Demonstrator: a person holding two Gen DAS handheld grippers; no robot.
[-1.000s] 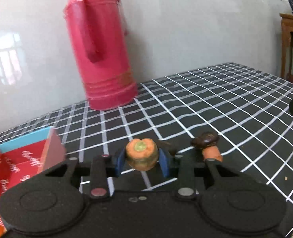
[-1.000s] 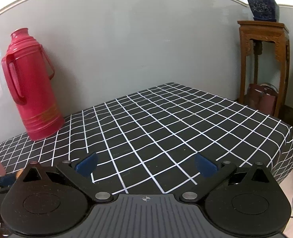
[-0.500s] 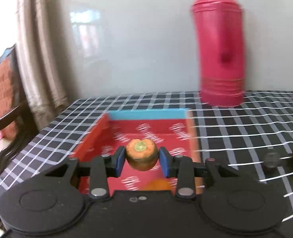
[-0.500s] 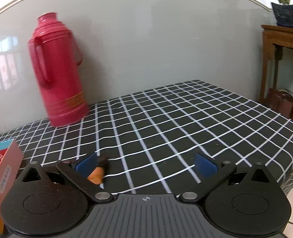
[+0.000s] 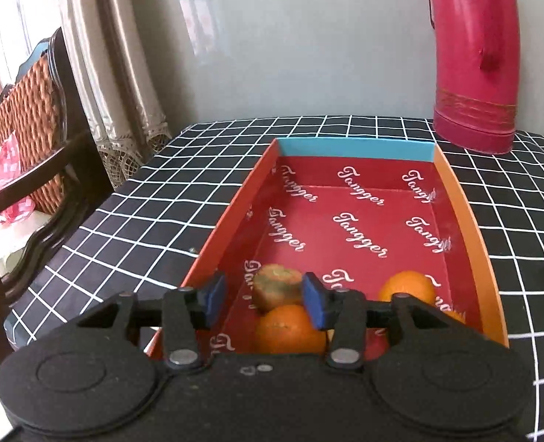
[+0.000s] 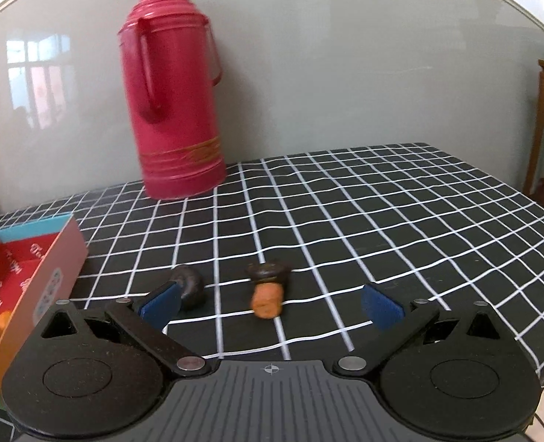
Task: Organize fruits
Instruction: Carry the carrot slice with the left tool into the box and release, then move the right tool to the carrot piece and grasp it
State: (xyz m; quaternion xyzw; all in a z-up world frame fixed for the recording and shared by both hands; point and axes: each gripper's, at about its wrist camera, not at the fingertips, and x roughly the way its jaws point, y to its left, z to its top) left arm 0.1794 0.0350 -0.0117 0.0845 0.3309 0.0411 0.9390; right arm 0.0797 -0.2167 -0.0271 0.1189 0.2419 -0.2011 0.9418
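Between the left gripper [image 5: 264, 299] pads, greenish fruit [image 5: 276, 290], seemingly released, jaws just opening

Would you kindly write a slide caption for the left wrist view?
Left gripper, jaws just opened, releases a greenish tangerine into the red box beside two oranges.

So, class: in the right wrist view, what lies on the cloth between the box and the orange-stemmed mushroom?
A dark round piece, partly hidden behind the right gripper's left pad.
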